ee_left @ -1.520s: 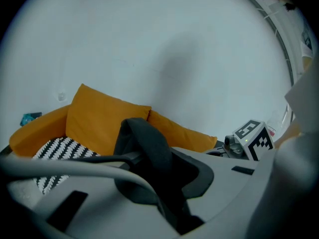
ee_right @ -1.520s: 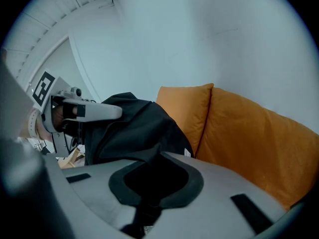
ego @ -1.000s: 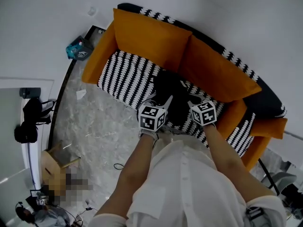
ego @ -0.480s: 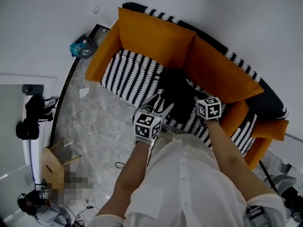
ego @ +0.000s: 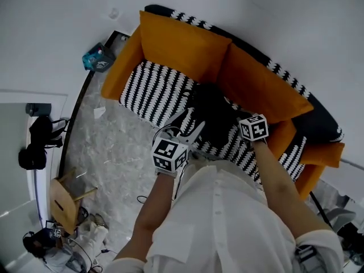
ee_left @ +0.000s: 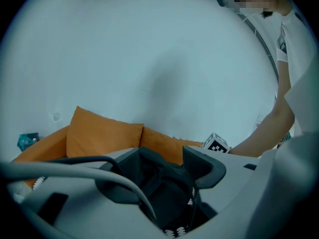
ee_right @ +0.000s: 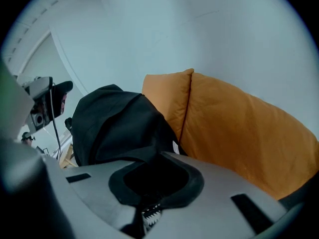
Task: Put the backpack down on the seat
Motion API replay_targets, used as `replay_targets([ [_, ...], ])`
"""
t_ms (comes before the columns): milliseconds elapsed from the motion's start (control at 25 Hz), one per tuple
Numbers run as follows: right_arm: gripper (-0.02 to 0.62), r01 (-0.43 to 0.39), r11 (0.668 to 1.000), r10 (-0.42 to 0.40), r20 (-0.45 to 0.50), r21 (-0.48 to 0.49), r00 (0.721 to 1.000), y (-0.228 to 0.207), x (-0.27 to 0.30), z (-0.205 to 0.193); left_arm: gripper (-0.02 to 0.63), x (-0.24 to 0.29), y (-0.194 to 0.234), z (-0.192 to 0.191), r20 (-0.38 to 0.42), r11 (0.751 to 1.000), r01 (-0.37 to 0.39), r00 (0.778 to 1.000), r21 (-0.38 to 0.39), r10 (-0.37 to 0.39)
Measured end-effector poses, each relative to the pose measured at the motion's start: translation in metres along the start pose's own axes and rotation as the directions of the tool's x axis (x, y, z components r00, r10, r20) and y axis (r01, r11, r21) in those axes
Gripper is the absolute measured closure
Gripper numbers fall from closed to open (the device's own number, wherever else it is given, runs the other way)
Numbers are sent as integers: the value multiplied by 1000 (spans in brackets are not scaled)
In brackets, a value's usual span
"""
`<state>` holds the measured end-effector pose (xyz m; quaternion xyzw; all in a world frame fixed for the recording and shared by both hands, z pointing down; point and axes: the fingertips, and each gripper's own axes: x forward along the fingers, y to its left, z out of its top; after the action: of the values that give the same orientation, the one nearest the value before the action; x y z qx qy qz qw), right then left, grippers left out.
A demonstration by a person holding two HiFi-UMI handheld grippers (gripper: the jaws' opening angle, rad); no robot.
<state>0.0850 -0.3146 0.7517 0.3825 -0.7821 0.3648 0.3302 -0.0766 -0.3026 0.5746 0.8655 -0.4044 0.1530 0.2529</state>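
A black backpack stands upright on the black-and-white striped seat of an orange sofa, leaning towards the back cushions. My left gripper hangs just in front of the backpack. Its jaws are closing, stand apart, and do not press on the bag. My right gripper is at the bag's right side. In the right gripper view its jaws wrap round black fabric of the backpack.
Orange armrests bound the seat on both sides. On the marble floor to the left are a wooden stool, a teal box, dark equipment and loose cables. A white wall stands behind the sofa.
My left gripper has come off the backpack and drawn back towards me and to the left, jaws now apart. The right gripper shifted slightly right and stays at the bag.
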Motion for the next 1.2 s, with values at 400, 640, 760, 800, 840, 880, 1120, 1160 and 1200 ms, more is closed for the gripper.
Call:
replay_targets([
  [400, 514, 25, 988, -51, -163, -154, 985, -24, -18, -31, 325, -5, -3, 15, 9, 999, 3, 1000, 36, -3],
  [640, 514, 23, 954, -100, -246, -297, 964, -29, -34, -44, 335, -6, -1, 22, 21, 999, 1, 1000, 43, -2],
  [760, 514, 12, 934, -117, -272, -357, 955, -28, -45, -47, 339, -5, -1, 27, 31, 999, 5, 1000, 41, -6],
  [800, 514, 8, 928, -120, -277, -374, 953, -26, -49, -46, 339, -5, -2, 29, 33, 999, 6, 999, 43, -8],
  [840, 514, 4, 922, -120, -277, -387, 953, -24, -54, -44, 340, -5, -2, 30, 35, 999, 9, 999, 46, -10],
  [880, 520, 4, 919, -119, -267, -394, 956, -23, -58, -40, 341, -5, -3, 32, 35, 999, 12, 999, 49, -13],
  [1120, 532, 58, 929, -100, -98, -365, 990, -14, -84, 8, 348, -6, -5, 40, 47, 998, 23, 999, 66, -26],
  [1160, 532, 66, 931, -96, -67, -358, 993, -11, -88, 16, 350, -8, -6, 42, 49, 997, 24, 998, 68, -27],
  [1200, 532, 73, 934, -90, -34, -350, 995, -7, -93, 24, 351, -9, -6, 42, 51, 997, 24, 998, 70, -27],
])
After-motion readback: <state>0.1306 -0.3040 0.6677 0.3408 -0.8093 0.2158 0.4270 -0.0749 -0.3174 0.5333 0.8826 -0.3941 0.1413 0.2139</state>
